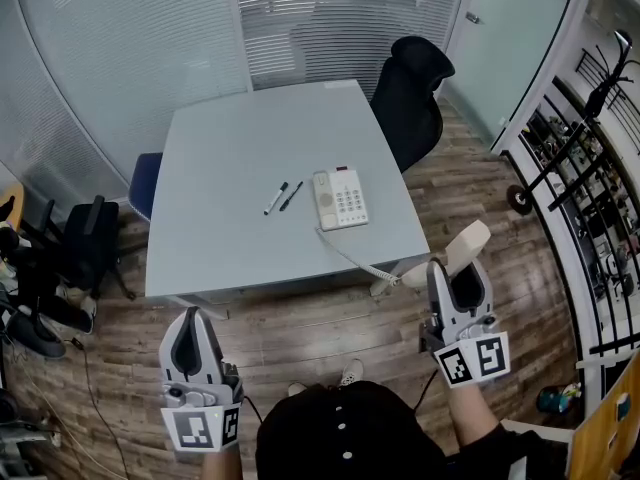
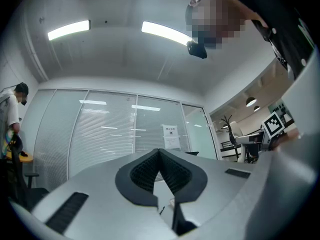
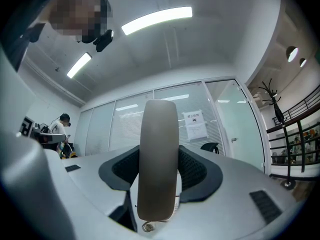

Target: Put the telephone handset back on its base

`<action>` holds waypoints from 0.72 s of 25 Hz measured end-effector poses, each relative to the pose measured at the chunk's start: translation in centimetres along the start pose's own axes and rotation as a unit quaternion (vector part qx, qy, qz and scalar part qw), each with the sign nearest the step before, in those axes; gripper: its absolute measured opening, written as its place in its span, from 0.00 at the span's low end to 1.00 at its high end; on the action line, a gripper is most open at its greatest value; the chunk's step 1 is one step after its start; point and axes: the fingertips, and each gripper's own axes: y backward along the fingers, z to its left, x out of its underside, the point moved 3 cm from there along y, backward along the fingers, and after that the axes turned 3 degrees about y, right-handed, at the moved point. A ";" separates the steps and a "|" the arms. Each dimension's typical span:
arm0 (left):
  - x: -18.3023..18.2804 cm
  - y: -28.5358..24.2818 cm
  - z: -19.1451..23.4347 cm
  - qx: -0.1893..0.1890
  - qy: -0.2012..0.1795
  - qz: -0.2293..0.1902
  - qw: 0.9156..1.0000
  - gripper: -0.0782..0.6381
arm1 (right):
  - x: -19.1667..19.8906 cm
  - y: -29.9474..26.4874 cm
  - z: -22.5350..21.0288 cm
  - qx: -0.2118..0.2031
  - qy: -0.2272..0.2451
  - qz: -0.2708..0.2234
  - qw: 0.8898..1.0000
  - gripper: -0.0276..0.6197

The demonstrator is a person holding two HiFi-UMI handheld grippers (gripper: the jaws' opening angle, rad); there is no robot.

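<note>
Beige plastic telephone handset (image 3: 158,159) is gripped upright in the right claw (image 1: 459,271), jaws set wide w/ pads pressed on its sides. It's held off the near-right corner of the pale grey square surface (image 1: 230,158). White keypad base unit (image 1: 340,199) is seen mid-surface, coiled cord (image 1: 352,258) trailing to the edge. Two marker pens (image 1: 283,197) are laid just left of it. Left claw (image 2: 159,153) is closed tip to tip, nothing held.

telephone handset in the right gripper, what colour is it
Beige. The curved plastic handset shows best in the right gripper view.
</note>
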 end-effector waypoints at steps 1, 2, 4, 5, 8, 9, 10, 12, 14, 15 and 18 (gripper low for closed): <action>0.0 0.0 -0.1 0.000 0.000 0.001 1.000 0.13 | 0.0 0.0 -0.1 0.000 -0.002 0.000 1.000 0.41; 0.0 0.0 -0.1 0.001 -0.001 0.001 1.000 0.13 | 0.0 0.1 -0.1 0.001 -0.003 0.000 1.000 0.41; -0.1 0.0 -0.3 0.001 -0.001 0.003 1.000 0.13 | 0.0 0.1 -0.3 0.001 -0.005 0.000 1.000 0.41; -0.1 -0.1 -0.4 0.001 -0.002 0.004 1.000 0.13 | 0.0 0.1 -0.4 0.001 -0.005 0.001 1.000 0.41; -0.2 -0.3 -0.7 -0.002 -0.005 0.005 1.000 0.13 | 0.1 0.0 -0.7 -0.001 -0.004 0.003 1.000 0.41; -0.2 -0.4 -0.8 -0.004 -0.006 0.005 1.000 0.13 | 0.1 -0.1 -0.9 -0.002 -0.004 0.003 1.000 0.41; -0.3 -0.5 -0.9 -0.005 -0.007 0.006 1.000 0.13 | 0.1 -0.1 -1.0 -0.004 -0.004 0.003 1.000 0.41; -0.2 -0.7 -1.3 -0.009 -0.008 0.007 1.000 0.13 | 0.0 -0.2 -1.4 -0.009 -0.002 0.002 1.000 0.41; -0.2 -1.1 -1.9 -0.012 -0.008 0.008 1.000 0.13 | 0.0 -0.3 -2.0 -0.013 -0.002 0.001 1.000 0.41; -0.2 -1.3 -2.3 -0.013 -0.008 0.008 1.000 0.13 | 0.0 -0.4 -2.4 -0.015 -0.002 0.001 1.000 0.41; -0.1 -1.8 -3.6 -0.018 -0.009 0.008 1.000 0.13 | 0.0 -0.7 -3.4 -0.023 -0.006 0.002 1.000 0.41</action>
